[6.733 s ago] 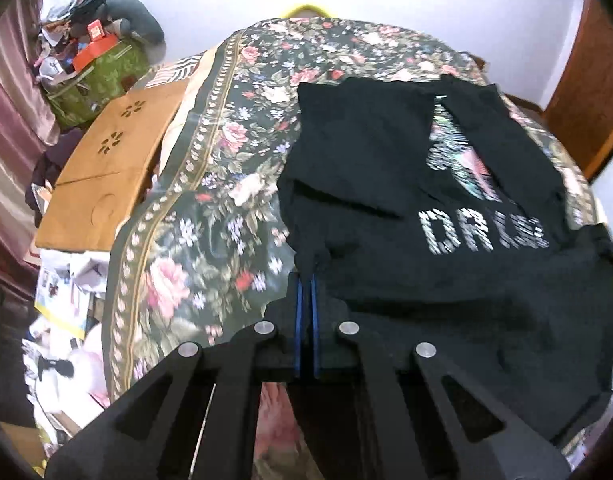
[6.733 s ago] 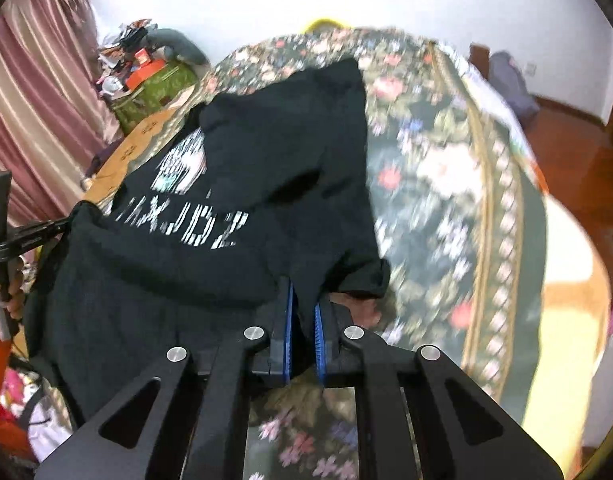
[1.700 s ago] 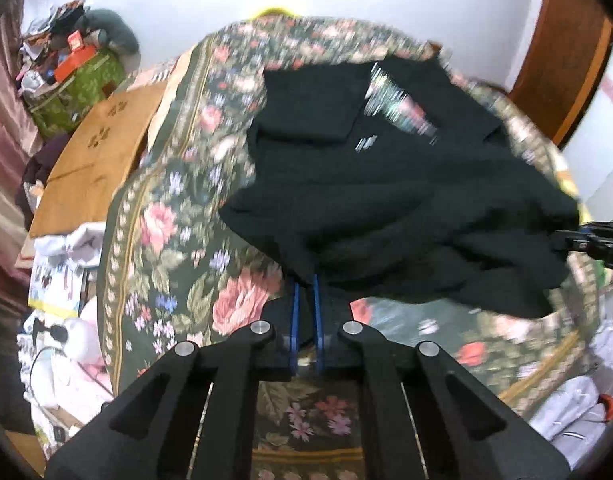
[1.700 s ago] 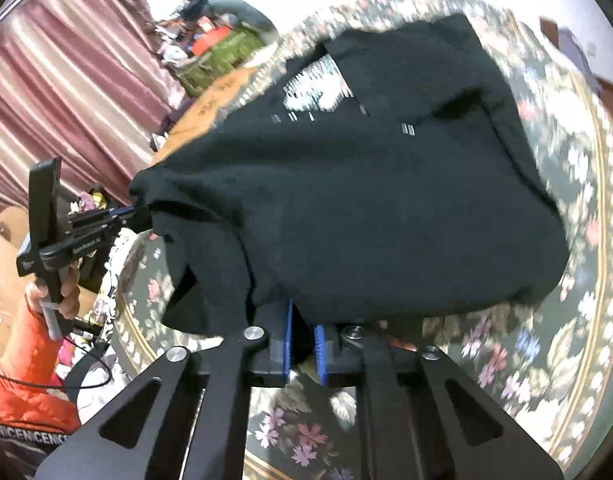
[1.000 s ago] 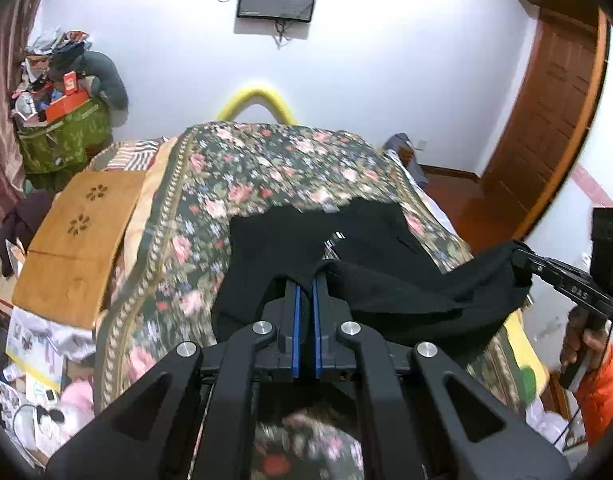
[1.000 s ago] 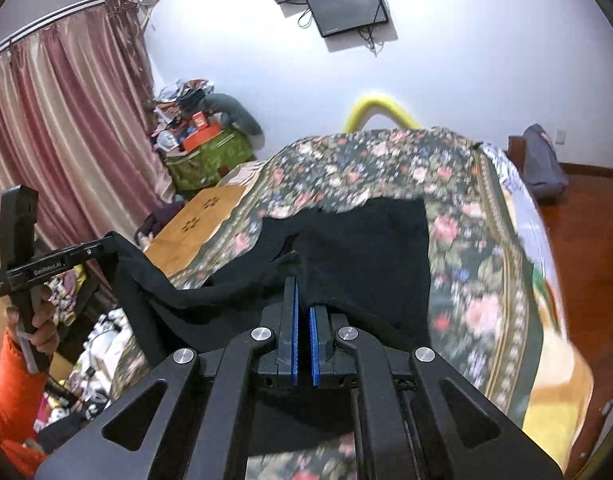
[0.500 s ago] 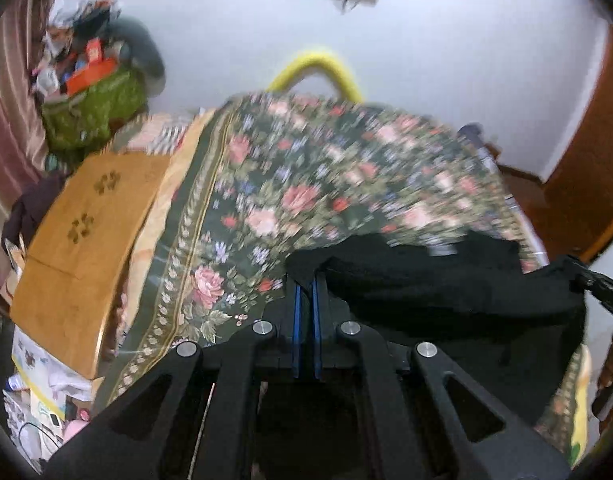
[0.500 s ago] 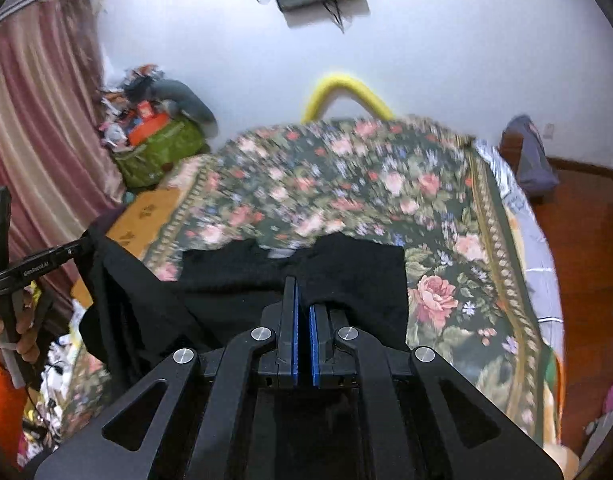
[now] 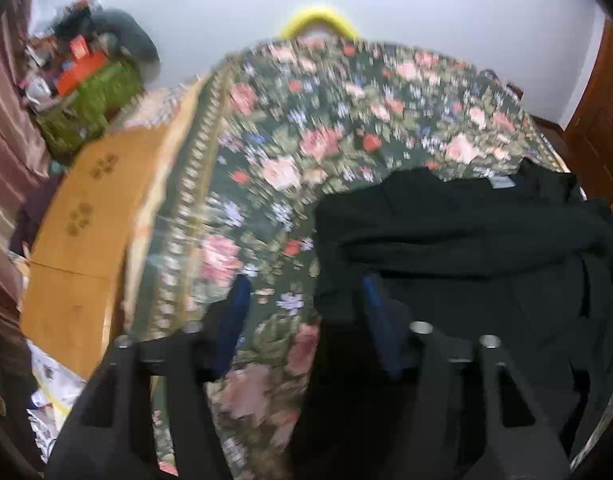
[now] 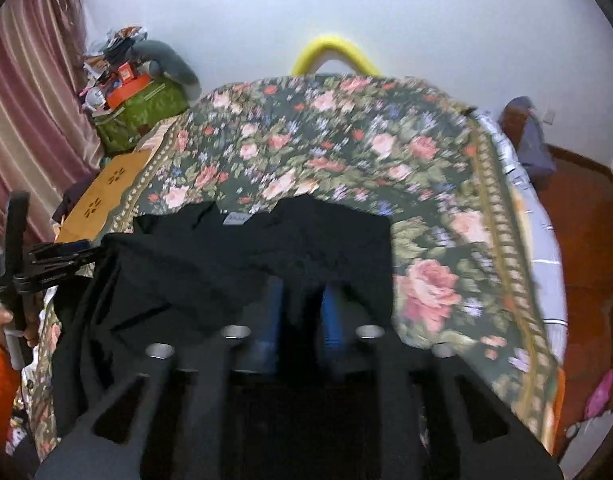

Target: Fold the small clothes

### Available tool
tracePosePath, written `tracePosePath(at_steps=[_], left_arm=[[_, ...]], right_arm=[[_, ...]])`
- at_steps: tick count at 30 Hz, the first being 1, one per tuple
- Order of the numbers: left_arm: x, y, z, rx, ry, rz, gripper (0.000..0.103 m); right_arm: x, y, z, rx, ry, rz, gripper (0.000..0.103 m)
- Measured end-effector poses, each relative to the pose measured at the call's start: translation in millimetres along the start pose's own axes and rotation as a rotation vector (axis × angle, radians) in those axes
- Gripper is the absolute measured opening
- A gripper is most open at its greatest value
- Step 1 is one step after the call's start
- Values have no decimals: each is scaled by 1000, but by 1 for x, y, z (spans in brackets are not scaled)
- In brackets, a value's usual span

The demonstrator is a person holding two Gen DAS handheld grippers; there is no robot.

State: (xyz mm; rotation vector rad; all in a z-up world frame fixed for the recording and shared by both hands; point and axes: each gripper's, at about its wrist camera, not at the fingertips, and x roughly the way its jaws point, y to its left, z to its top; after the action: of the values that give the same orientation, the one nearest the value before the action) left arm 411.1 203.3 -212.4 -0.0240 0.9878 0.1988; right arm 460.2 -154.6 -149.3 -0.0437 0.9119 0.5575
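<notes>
Shirt (image 10: pixel 266 248), black, lies folded over on the flowered bed cover (image 10: pixel 346 140), filling the lower centre of the right wrist view & the right half of the left wrist view. White neck label (image 10: pixel 236 220) shows at its far edge, so collar end points away toward the wall.

Left tongs (image 9: pixel 302 300): jaws opening, already wide; the shirt's left corner sits by the right blue pad, cloth between the jaws but pads not pressing it. Right tongs (image 10: pixel 302 304): jaws opening too, mid-wide; a fold of black cloth stands between the pads, looks let go, not pinched.

Handling, my guess: light, limp knit, no stiffness, so it sags & wrinkles wherever unsupported. Not fragile, not slippery; grips fine on rubber pads. Layers cling & drag each other, so pinch only the top layer if that's wanted.

Where to grab: hemmed edges/corners, 2 pts well apart, e.g. left edge lower-centre of left view & right edge centre-right of right view, then lift evenly. Mid-panel grab would prob bunch it.
</notes>
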Motion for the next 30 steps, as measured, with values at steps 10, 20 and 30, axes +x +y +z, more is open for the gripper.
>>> tracePosePath(at_steps=[10,20,30], left_arm=[[-34,12,-76,53,83,-56,76],[-6,-4,-103,-70,193,-190,51],[-39,-24,-127,-24,202,-206,7]], right_arm=[[-68,-14,-49,2,11,-29,72],[-52,-18,-114,70,146,11,73],[-58,-1,-141,93,156,61,73]])
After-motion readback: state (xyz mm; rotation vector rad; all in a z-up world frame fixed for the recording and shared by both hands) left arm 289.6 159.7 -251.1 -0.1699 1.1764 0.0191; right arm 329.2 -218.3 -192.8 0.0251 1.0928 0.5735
